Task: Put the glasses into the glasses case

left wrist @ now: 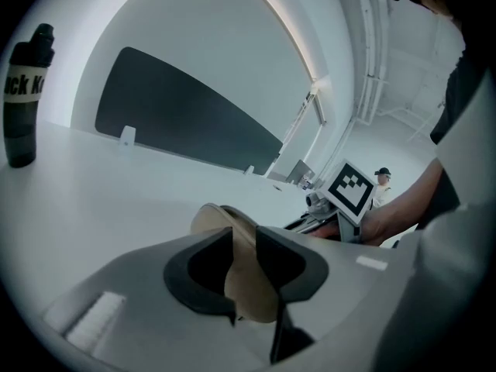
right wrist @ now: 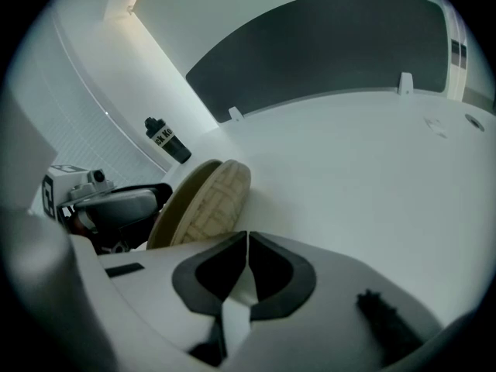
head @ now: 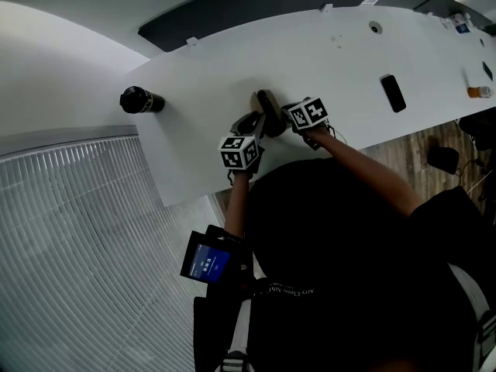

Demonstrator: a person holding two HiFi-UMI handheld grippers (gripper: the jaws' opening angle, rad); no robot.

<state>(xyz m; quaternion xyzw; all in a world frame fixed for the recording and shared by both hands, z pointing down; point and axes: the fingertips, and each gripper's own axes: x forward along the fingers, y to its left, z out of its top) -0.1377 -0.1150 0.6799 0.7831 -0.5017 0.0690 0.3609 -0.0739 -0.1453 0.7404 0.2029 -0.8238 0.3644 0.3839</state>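
Observation:
The tan glasses case (head: 267,108) stands on edge on the white table (head: 209,68), between my two grippers. My left gripper (head: 252,124) comes at it from the near side. In the left gripper view its jaws (left wrist: 244,242) are shut on the case's tan edge (left wrist: 225,222), which fills the gap between the pads. My right gripper (head: 287,122) is just right of the case. In its own view the jaws (right wrist: 247,245) are shut with nothing seen between them, and the woven-textured case (right wrist: 205,196) stands just ahead to the left. No glasses show in any view.
A black bottle (head: 141,100) lies at the table's left end. A black phone (head: 393,93) and a small orange item (head: 478,91) lie far right. The table's near edge (head: 194,196) runs close to my body. A dark panel (head: 256,2) lies beyond the far edge.

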